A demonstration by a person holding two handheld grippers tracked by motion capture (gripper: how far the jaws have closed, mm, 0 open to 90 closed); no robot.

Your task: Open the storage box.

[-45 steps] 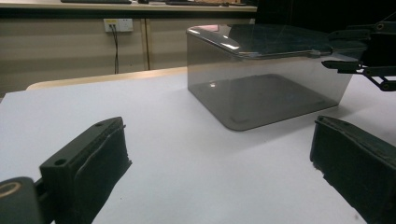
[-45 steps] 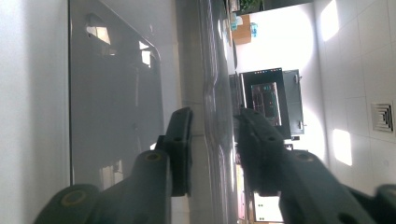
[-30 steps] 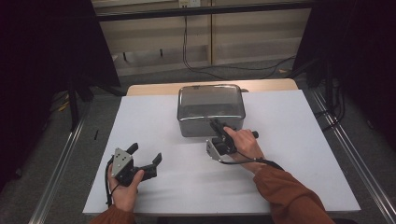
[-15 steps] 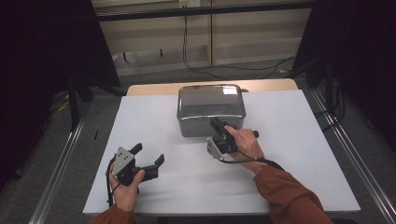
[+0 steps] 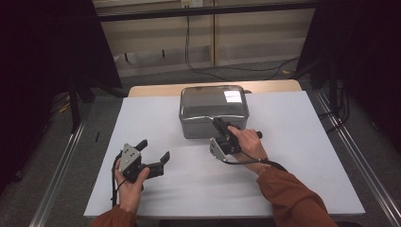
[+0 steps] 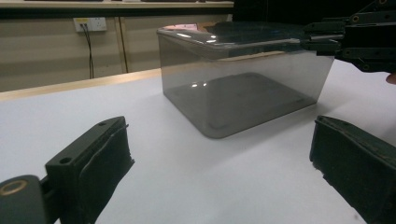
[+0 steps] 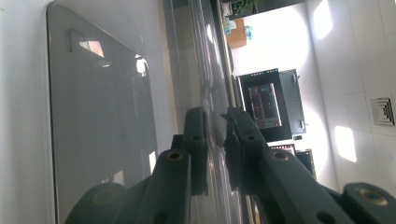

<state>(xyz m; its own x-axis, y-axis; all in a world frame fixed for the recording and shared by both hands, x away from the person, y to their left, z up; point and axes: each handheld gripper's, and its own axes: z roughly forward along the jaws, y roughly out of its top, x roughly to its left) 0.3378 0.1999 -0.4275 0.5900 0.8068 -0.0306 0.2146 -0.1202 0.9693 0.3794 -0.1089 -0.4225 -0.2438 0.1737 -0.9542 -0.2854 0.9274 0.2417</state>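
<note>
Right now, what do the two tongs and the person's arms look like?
Both tongs are black with two flat, blocky jaws lined with dark pads. The left tongs carry a grey three-cornered plate on top, as do the right tongs, and a thin black cable trails from each. Round brass-coloured pivot pins show near the jaws in the gripper views. The person wears rust-orange long sleeves.

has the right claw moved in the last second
No. In the high view the right claw sits at the same spot on the near edge of the grey box, which lies unmoved on the white table.

Box (image 7: 102, 116) cut off by right gripper view edges; its contents indiscernible through reflections.
</note>
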